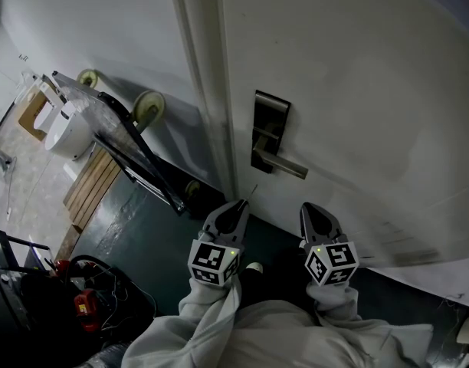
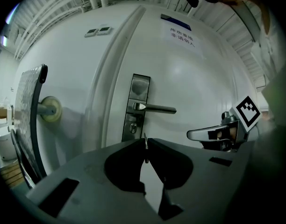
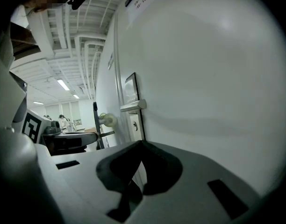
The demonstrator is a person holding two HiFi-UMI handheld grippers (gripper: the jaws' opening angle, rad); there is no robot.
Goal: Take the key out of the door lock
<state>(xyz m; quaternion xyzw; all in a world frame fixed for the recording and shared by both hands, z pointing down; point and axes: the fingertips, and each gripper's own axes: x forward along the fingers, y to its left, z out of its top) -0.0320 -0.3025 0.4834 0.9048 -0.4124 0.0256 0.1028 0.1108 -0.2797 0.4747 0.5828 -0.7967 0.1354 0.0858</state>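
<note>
Left claw (image 2: 146,143) grips key (image 2: 145,137), clearest in left gripper view; right claw (image 3: 142,143) clenched.

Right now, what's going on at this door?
A person stands at a white door with a gripper in each hand. The left gripper is shut on a thin key, which is already out of the lock plate and held just short of it. The right gripper hangs alongside, shut and empty.

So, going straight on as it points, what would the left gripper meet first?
Probably the lower end of the lock plate, below the lever, with the held key touching first; depth is unclear.
</note>
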